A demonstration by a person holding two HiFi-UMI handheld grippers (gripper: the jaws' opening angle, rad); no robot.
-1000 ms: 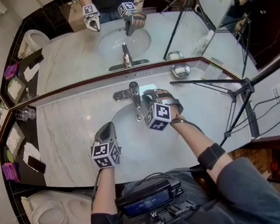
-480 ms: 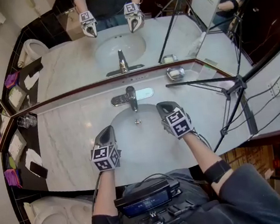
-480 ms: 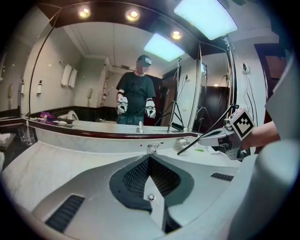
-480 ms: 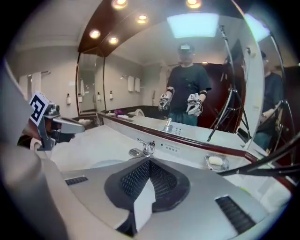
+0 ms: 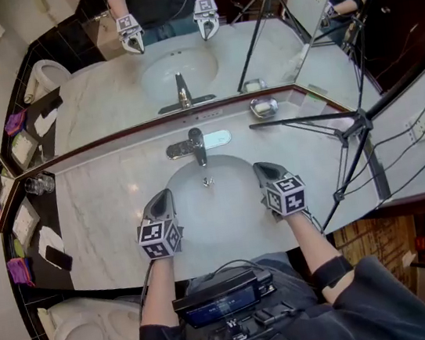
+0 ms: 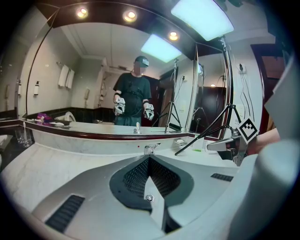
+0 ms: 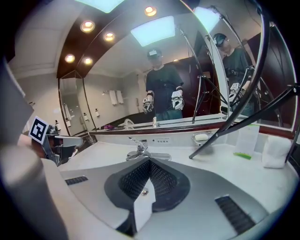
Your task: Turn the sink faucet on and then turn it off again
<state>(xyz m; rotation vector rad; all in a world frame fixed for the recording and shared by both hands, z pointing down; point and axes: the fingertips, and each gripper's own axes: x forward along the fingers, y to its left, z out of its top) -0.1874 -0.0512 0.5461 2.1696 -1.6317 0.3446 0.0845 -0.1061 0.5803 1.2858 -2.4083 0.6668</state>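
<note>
Faucet, chrome single-lever type (image 5: 196, 145), stands on the pale marble worktop (image 5: 100, 214) at the back centre of the white oval basin (image 5: 203, 210), its spout reaching over the bowl; no stream shows at the spout, and the lever looks lowered, though its exact setting is hard to read. The left gripper (image 5: 161, 195) hangs over the basin's left rim and the right gripper (image 5: 264, 168) over its right rim, both well apart from the faucet and pointing toward it. In each gripper view the fingers (image 6: 136, 176) (image 7: 161, 180) are pressed together tip to tip with nothing between them. The chief risk is judged to be a slip: fingers pressed together can only nudge the polished lever, so an off-centre push may glance off, or swing it sideways instead of lifting it. Too strong a lift would likely send water splashing out of the shallow bowl. On the right, a black tripod leg (image 5: 300, 120) lies across the worktop just beside the faucet's base plate, with a metal soap dish (image 5: 264, 107) behind it; a wide approach by the right gripper could knock either. The wall mirror (image 5: 105, 86) rises close behind the faucet, leaving little depth for overshoot. Open room lies above the basin and along the left worktop, where clear glass tumblers (image 5: 38, 182) sit far off at the end.
</note>
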